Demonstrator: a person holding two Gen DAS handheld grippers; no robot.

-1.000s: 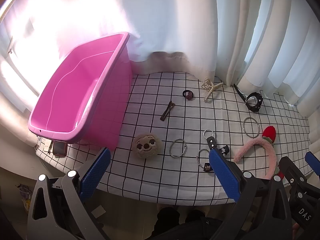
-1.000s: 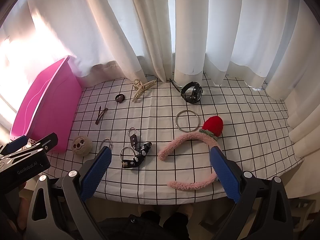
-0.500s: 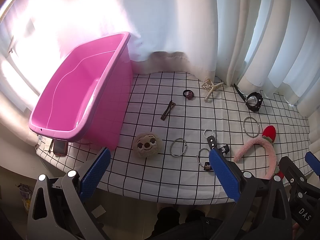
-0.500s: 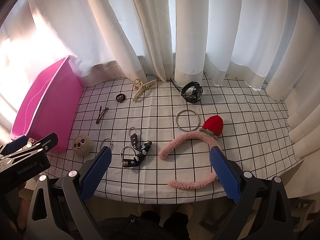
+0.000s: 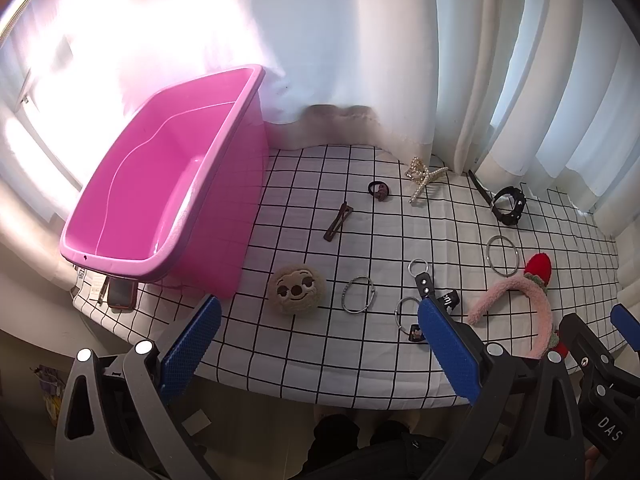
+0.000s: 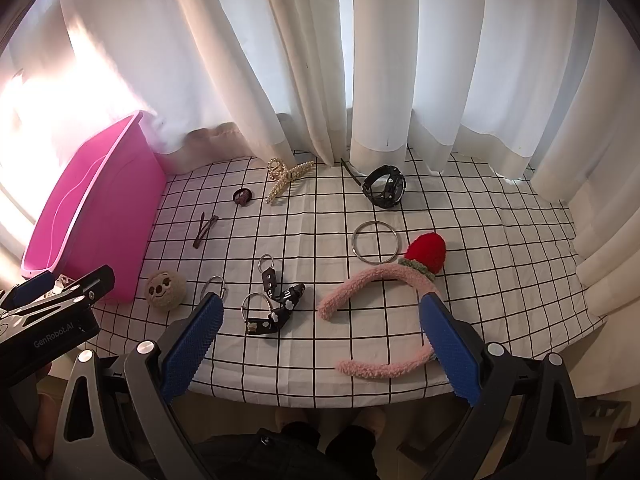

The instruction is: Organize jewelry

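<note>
Jewelry lies scattered on our checked tablecloth (image 6: 480, 240): fuzzy pink headband (image 6: 376, 284), metal bangle (image 6: 375, 239), pearl claw clip (image 6: 286, 178). Our left gripper (image 5: 320, 344) and right gripper (image 6: 320, 340) gape wide, holding nothing.

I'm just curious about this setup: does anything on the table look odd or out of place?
Mostly the plush sloth face beside the pink tub: it is no jewelry. A phone lies half tucked under the tub's near end. The accessories lie scattered, none in the tub.
</note>
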